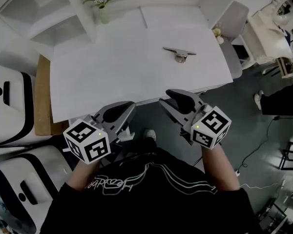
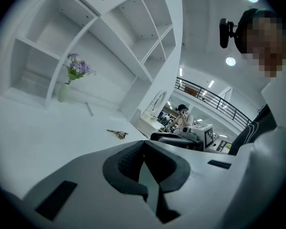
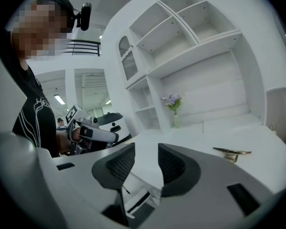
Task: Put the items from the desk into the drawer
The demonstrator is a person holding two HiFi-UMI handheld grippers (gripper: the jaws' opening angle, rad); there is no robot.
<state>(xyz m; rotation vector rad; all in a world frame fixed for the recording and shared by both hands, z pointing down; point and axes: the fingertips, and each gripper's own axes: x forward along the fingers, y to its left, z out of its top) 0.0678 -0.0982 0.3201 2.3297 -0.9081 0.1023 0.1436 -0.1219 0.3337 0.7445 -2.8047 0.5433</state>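
A small metal tool (image 1: pixel 179 54) lies alone on the white desk (image 1: pixel 117 67), right of its middle. It also shows in the left gripper view as a small metal tool (image 2: pixel 117 134) and in the right gripper view as the same tool (image 3: pixel 232 152). Both grippers hang side by side at the desk's front edge, close to the person's body and well short of the tool. My left gripper (image 1: pixel 128 106) has its pads pressed together with nothing in them (image 2: pixel 144 151). My right gripper (image 1: pixel 172 96) stands open, its gap (image 3: pixel 147 159) empty. No open drawer shows.
A vase of purple flowers (image 1: pixel 101 4) stands at the desk's back by the white shelf unit (image 1: pixel 49 13). A white chair (image 1: pixel 233 23) is at the right end, a wooden board (image 1: pixel 42 96) and white-and-black machines (image 1: pixel 10 106) at the left. Cables lie on the floor.
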